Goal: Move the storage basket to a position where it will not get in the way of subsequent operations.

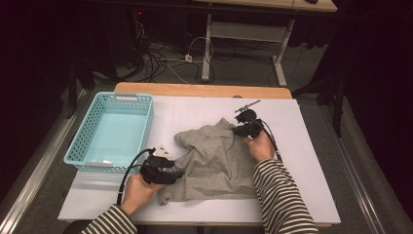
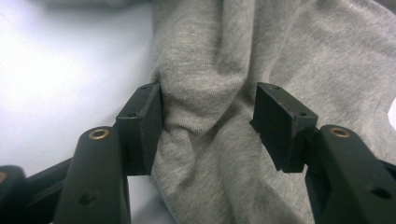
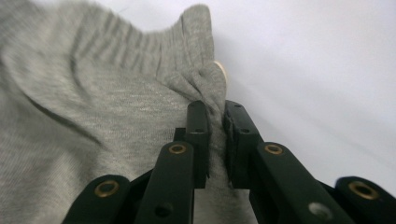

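A crumpled grey garment lies unfolded on the white table, its ribbed edge pinched between the closed jaws of the right gripper, while the left gripper straddles a fold with jaws wide, so handling seems barely begun.

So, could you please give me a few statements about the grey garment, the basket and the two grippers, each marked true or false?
1. The right gripper is shut on the grey garment. True.
2. The left gripper has clamped the garment. False: its fingers stand open with a fold of cloth between them.
3. The blue basket holds the garment. False: the garment lies on the white table beside it.
4. The basket stands on the left gripper's side. True.
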The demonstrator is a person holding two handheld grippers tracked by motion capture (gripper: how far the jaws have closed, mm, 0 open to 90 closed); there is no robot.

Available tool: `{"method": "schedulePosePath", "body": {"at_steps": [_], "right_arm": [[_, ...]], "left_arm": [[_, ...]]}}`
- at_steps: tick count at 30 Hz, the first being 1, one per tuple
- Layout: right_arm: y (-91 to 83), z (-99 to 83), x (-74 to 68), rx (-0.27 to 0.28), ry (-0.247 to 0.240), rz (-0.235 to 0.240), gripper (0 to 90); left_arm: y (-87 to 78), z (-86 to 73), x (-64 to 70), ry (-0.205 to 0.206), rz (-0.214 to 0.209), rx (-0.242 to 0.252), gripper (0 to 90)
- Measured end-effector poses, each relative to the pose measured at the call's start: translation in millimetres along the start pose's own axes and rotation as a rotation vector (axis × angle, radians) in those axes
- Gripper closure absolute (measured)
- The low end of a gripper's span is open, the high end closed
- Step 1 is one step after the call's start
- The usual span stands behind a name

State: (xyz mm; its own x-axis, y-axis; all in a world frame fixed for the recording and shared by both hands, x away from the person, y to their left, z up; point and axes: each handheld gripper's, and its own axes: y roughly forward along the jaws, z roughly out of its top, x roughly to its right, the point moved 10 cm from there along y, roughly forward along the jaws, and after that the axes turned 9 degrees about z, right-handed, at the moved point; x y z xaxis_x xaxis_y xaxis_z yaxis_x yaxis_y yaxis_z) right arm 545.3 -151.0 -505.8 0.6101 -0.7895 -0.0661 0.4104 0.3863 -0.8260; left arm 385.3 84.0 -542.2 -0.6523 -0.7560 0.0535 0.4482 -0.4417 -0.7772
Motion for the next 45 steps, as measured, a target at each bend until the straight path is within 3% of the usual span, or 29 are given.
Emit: {"method": "schedulePosePath", "body": {"at_steps": [3,6,9,14,17,19,23,28,31,33,37,42,45], "right_arm": [[-13.5,-3.2,24.4,0.023,0.064,-0.053,81.8],[-17.4,-18.8,44.8,0.008,0.114,-0.091,80.8],[-13.9,-34.2,52.0,0.005,0.157,-0.065,73.8],[-23.0,-36.9,41.4,0.065,0.15,-0.025,57.3],[-34.0,-38.4,26.5,0.105,0.122,0.002,54.9],[-40.1,-43.3,15.0,0.119,0.097,0.028,55.5],[-44.3,-61.1,-4.5,0.105,0.061,0.077,55.4],[-38.5,-82.0,-11.8,0.079,0.051,0.11,54.7],[-33.1,-90.0,-12.3,0.082,0.072,0.14,59.5],[-28.2,-94.0,-13.9,0.048,0.075,0.161,61.1],[-26.1,-91.5,-16.6,0.05,0.066,0.166,61.7],[-26.4,-92.1,-15.2,0.049,0.061,0.164,64.7],[-25.6,-91.5,-15.7,0.04,0.04,0.149,64.8]], "left_arm": [[0.1,-0.5,0.3,0.002,0.004,-0.004,40.7],[0.6,-0.5,0.8,0.004,0.007,-0.005,40.4],[1.0,0.1,0.5,-0.003,0.011,-0.002,40.5],[-1.2,2.1,-0.1,-0.007,0.017,0.008,40.5],[-5.5,8.4,2.1,-0.029,0.004,0.039,40.5],[-7.4,13.0,4.5,-0.019,0.015,0.046,40.5],[-11.5,26.9,10.0,0.009,0.022,0.064,41.7],[-8.8,53.9,9.2,0.024,0.03,0.069,45.1],[-8.5,70.7,4.5,0.006,0.034,0.072,54.0],[-8.9,82.0,0.5,-0.009,0.044,0.078,54.5],[-8.3,99.7,-13.1,-0.043,0.076,0.08,57.0],[3.0,110.3,-35.9,-0.077,0.143,0.046,59.0],[13.5,113.5,-43.7,-0.095,0.146,0.016,58.9]]}}
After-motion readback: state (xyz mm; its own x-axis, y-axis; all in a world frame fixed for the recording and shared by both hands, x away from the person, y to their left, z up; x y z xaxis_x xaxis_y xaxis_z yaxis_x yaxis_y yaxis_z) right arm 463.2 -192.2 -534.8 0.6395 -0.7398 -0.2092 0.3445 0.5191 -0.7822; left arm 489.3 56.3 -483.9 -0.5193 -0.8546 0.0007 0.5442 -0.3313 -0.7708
